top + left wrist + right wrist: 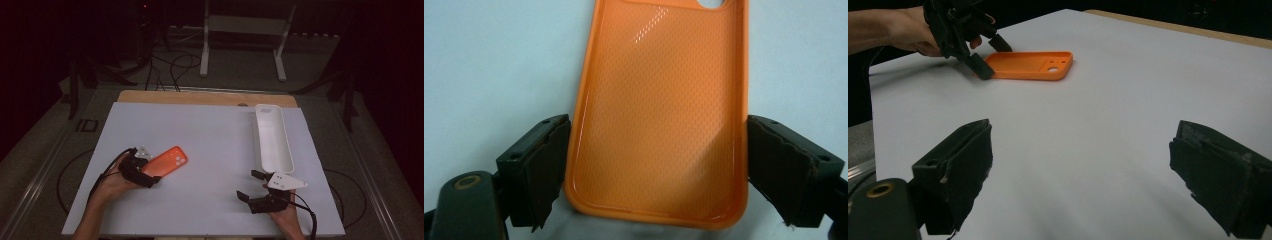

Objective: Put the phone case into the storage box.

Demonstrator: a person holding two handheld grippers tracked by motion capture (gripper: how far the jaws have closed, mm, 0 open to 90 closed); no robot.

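An orange phone case (169,160) lies flat on the white table top (210,140), inner side up, with its camera cut-out at the far end. My left gripper (149,170) holds the case's near end between its jaws. In the left gripper view both pads (549,170) touch the long edges of the case (659,115). My right gripper (250,185) hovers low over the table at the front right, jaws open and nothing between them. In the right gripper view, the left gripper (992,60) and the case (1033,65) lie far off at the upper left.
A long white tray (272,137) lies lengthwise at the right of the table, just beyond my right gripper. A wooden strip (200,96) runs along the far edge. Cables and a white frame stand on the floor behind.
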